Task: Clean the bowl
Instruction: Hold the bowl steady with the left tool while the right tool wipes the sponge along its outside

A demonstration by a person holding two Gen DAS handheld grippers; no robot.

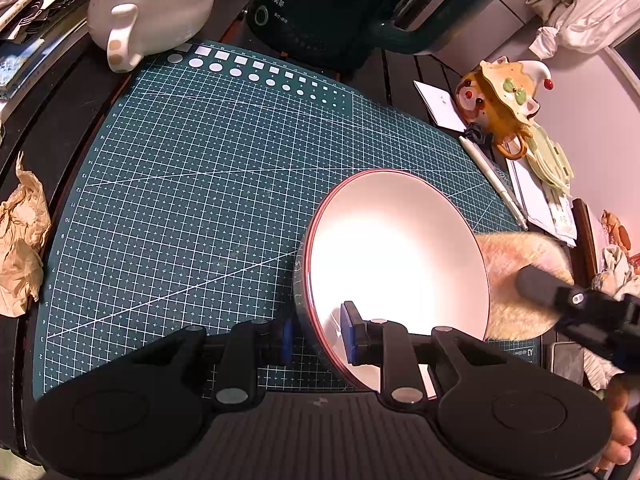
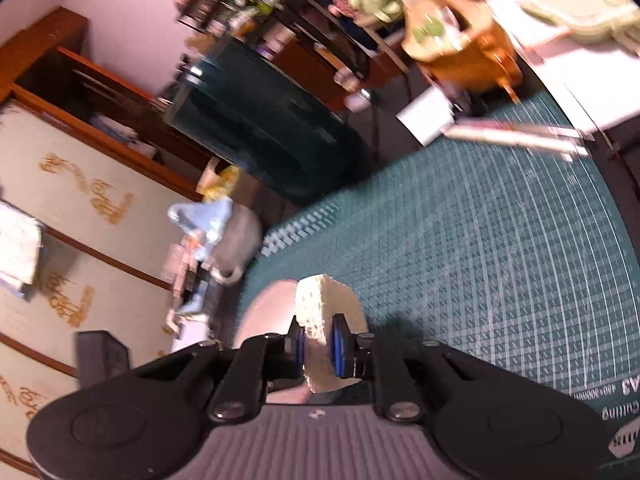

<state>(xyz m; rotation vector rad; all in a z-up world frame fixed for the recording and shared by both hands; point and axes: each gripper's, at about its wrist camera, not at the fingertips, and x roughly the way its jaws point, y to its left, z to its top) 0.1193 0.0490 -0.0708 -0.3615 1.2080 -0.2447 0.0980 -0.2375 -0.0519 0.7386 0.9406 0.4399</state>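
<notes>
2 tongs at work here: left gripper [image 1: 316,338] clamped on the near rim of the bowl [image 1: 396,248], 1 pad inside, 1 outside, tipping it up on edge over the near right part of the cutting mat [image 1: 180,200]. Right gripper [image 2: 318,346] pinched together on a pale sponge [image 2: 326,320], coming in from the right. In the left wrist view, sponge [image 1: 516,280] lying just beyond the bowl's right rim, apparently behind the wall, not inside. Bowl mouth facing up and toward the left tongs. Likely next: bringing the sponge over the rim into the white interior.
</notes>
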